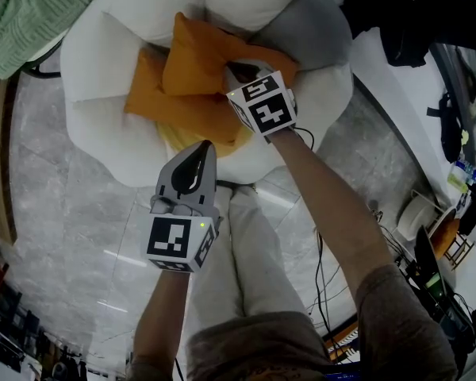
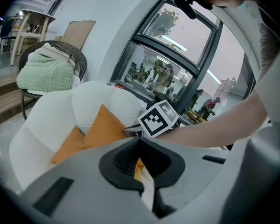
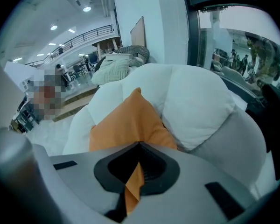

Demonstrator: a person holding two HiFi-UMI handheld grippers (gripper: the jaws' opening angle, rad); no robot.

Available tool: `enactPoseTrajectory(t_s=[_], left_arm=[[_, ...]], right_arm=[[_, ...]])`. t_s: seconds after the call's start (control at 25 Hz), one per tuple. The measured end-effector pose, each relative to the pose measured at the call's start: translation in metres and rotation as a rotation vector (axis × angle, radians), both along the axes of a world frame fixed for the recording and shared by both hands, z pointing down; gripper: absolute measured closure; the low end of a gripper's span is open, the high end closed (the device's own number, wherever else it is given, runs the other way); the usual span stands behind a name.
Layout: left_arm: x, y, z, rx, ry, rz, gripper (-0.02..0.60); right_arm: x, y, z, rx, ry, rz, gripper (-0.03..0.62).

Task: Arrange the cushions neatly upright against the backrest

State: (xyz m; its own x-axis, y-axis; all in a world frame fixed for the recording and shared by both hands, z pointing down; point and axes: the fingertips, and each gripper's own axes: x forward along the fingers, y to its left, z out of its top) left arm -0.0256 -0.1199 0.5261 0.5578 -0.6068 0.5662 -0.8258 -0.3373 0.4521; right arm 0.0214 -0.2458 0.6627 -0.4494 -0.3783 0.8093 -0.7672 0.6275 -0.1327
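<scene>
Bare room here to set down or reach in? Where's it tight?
Free: the white left lobe, left of the lower orange cushion; the grey right lobe, past the right gripper; the marble floor beside that left lobe. Crowded: seat centre, where the upper orange cushion, pinched by that gripper, overlaps the lower one.

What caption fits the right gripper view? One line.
Right hand-held gripper shut on the orange fabric cushion in front of the puffy white armchair.

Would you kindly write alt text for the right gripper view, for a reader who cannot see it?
The right tongs are shut on a fold of an orange cushion resting against a puffy white armchair. A window stands behind at right.
</scene>
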Motion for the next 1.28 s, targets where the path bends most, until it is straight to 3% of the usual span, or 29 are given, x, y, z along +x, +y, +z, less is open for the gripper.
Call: enactPoseTrajectory(t_s=[1.04, 1.28], left_arm=[[0.032, 0.007, -0.036, 0.031, -0.001, 0.090, 0.577], [0.044, 0.004, -0.051, 0.046, 0.011, 0.120, 0.577]], right_arm=[[0.082, -0.005, -0.091, 0.055, -0.257, 0.483, 0.574], [0.096, -0.003, -0.113, 0.056, -0.296, 0.538, 0.574]])
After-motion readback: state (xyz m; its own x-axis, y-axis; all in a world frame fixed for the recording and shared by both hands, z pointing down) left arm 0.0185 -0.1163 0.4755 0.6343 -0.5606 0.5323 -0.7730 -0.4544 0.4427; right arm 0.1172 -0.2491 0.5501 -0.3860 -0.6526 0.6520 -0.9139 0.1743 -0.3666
